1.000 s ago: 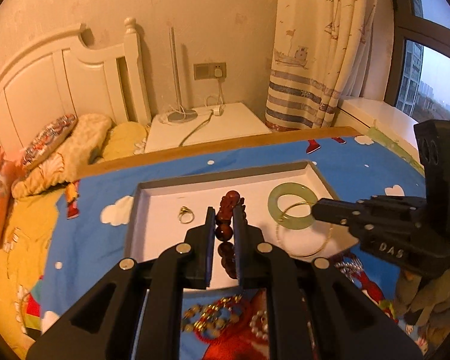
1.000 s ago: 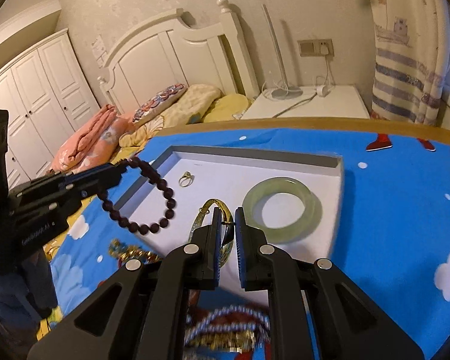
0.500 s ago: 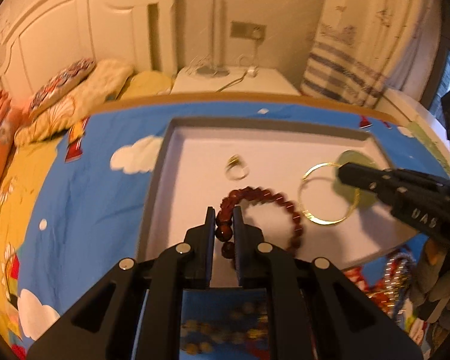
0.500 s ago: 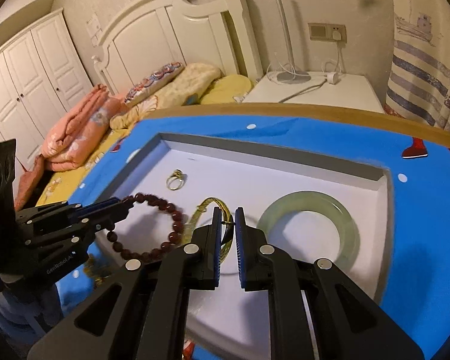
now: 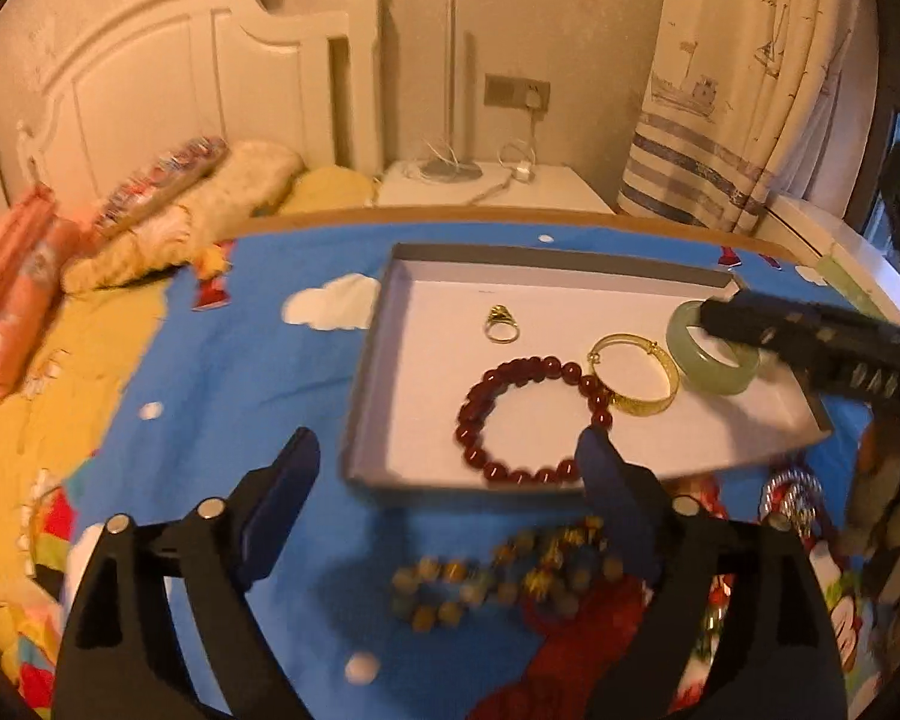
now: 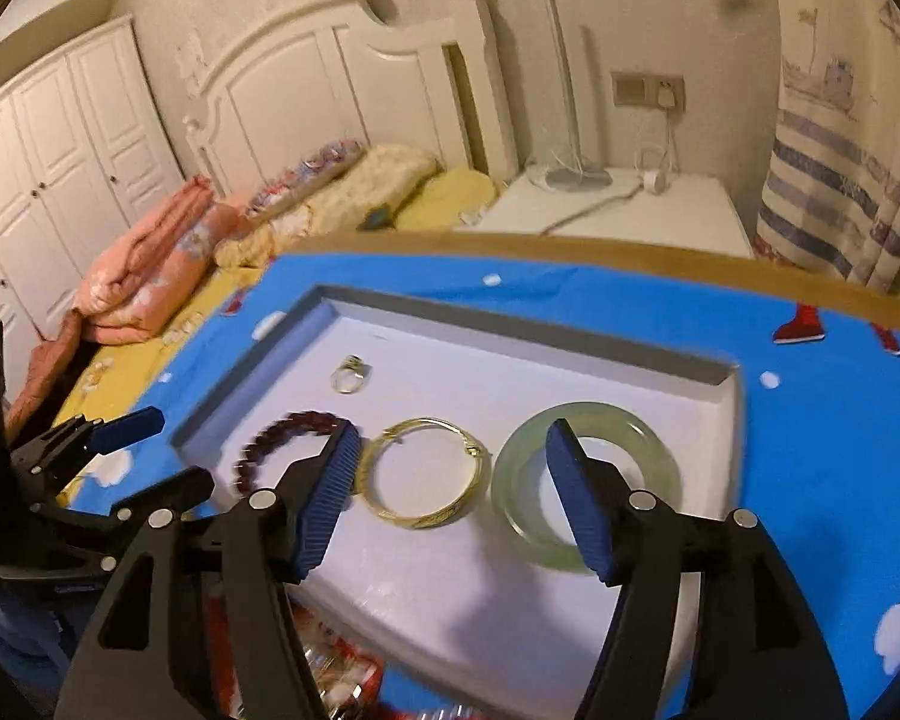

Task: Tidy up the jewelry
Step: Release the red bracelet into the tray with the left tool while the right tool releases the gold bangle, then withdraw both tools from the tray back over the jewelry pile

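left wrist view: left claw (image 5: 447,459) spread and empty, red bead bracelet (image 5: 531,417) flat in the tray (image 5: 363,414) touching the gold bangle (image 5: 636,384), loose beads (image 5: 498,576) on the worktop likely next; right wrist view: right claw (image 6: 450,471) spread, empty above bangle and jade bangle (image 6: 588,486).

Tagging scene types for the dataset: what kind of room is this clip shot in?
Almost certainly a bedroom. A white headboard with pillows and folded bedding sits behind the work surface, a white wardrobe lines the far wall, and a nightstand stands beside the curtain. The jewelry tray rests on a cartoon-print cloth.
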A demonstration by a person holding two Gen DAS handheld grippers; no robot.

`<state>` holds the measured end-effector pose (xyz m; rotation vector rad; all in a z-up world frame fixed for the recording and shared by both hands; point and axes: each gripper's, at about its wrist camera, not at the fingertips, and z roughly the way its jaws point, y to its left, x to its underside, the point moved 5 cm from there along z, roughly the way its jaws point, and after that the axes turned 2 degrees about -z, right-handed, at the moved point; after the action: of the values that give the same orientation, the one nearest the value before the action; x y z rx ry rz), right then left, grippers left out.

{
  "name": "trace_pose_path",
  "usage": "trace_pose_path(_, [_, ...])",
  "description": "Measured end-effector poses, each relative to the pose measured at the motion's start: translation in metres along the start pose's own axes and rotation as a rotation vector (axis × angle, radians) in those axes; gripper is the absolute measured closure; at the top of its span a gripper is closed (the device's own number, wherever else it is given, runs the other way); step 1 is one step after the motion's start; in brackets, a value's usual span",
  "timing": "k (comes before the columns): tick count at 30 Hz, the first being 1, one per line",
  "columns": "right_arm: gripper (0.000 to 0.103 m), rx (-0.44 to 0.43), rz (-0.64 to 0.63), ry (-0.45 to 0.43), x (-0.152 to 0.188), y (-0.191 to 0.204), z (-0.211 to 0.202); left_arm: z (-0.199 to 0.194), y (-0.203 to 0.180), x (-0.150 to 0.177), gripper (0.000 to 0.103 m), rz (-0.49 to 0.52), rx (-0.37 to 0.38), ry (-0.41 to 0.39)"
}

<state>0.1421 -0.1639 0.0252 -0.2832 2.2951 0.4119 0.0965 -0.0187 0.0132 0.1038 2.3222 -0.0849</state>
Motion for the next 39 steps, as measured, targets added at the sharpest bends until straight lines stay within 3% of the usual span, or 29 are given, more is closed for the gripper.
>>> trace_pose_path(4, [0.04,0.011,0.014,-0.059,0.003,-0.006,-0.043,-0.036,0.009,0.017,0.002,-0.017,-0.045,-0.039])
trace_pose_path(8, [0.039,0.021,0.092,-0.101,0.031,-0.023,-0.086,-0.062,0.015,0.051,0.002,-0.018,-0.093,-0.032])
trace_pose_path(15, [0.039,0.035,0.134,-0.017,0.097,-0.026,-0.109,-0.065,0.015,0.096,0.002,-0.002,-0.138,0.022])
trace_pose_path(18, [0.039,0.039,0.102,0.02,0.117,-0.012,-0.109,-0.064,0.017,0.097,0.002,-0.008,-0.149,0.019])
trace_pose_path(23, [0.033,0.028,0.0,0.113,0.142,0.032,-0.091,-0.043,0.029,0.102,0.002,-0.048,-0.117,0.136])
trace_pose_path(26, [0.033,0.09,-0.088,0.158,0.149,0.052,-0.074,-0.034,0.032,0.104,0.002,-0.066,-0.116,0.178])
trace_pose_path(39, [0.027,0.181,-0.116,0.208,0.143,0.055,-0.051,-0.029,0.033,0.105,0.002,-0.085,-0.089,0.191])
